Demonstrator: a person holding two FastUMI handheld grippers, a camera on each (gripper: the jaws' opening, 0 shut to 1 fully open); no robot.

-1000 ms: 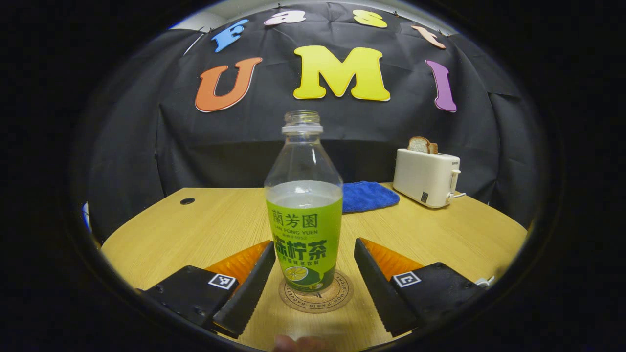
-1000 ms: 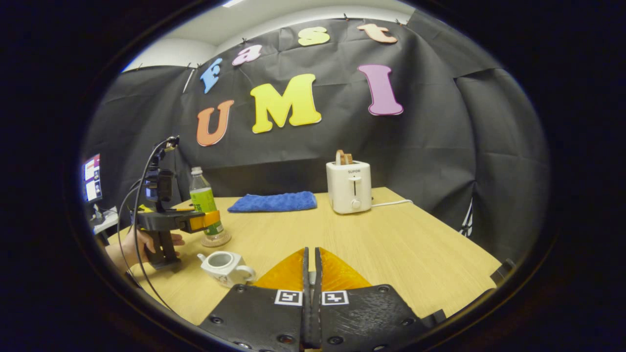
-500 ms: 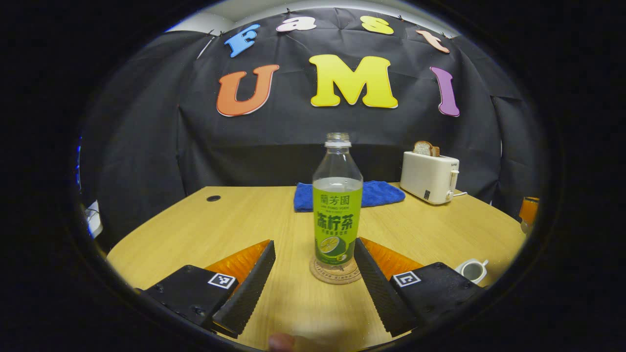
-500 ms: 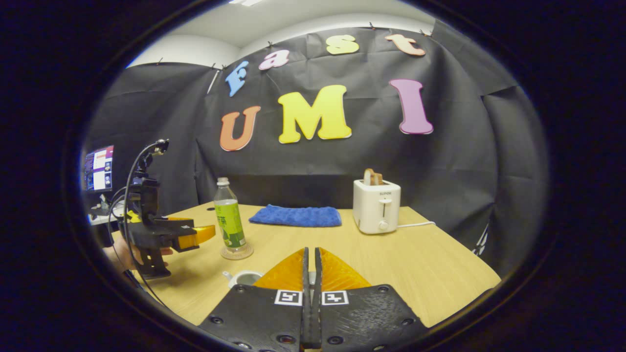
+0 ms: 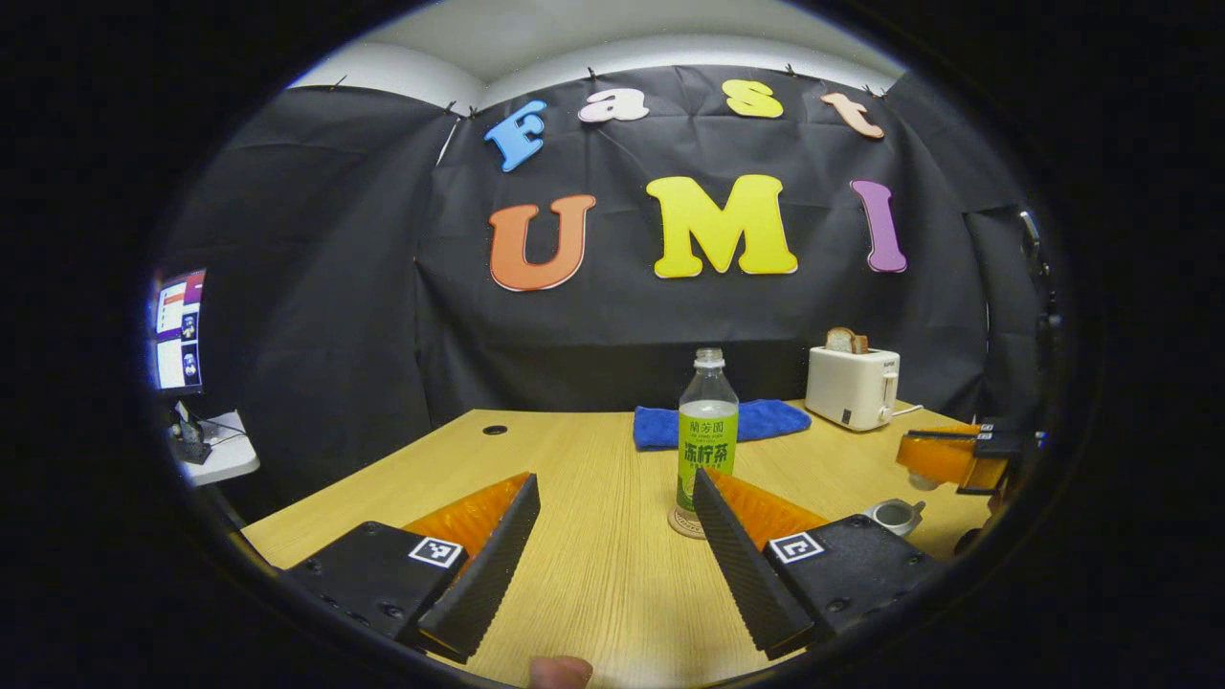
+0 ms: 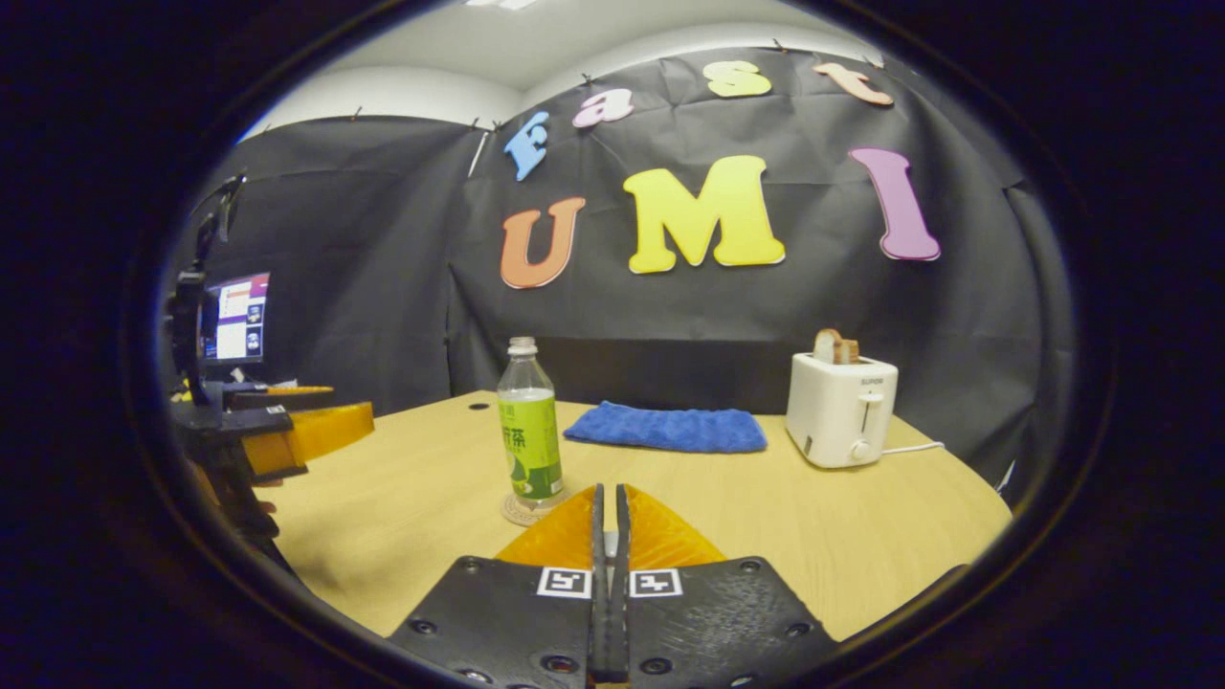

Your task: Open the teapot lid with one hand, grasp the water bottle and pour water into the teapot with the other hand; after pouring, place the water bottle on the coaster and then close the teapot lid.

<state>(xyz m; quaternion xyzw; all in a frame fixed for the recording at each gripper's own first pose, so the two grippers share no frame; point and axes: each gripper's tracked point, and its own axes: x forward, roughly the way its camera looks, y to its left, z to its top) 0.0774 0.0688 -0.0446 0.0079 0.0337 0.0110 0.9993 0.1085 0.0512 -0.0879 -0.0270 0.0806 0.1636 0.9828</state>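
Water bottle (image 5: 707, 435) upright on coaster (image 5: 685, 525) mid-counter, teapot (image 5: 894, 516) lidless nearby; left gripper (image 5: 617, 555) jaws spread and empty, right gripper (image 6: 608, 536) jaws pressed together, presumably pinching the small, fragile, slippery lid, though it's hidden.

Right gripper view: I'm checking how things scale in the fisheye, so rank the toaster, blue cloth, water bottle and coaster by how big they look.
1. Toaster and blue cloth: alike, not ranked.
2. Water bottle: nearer the camera, so unsure.
3. Coaster, partly hidden.
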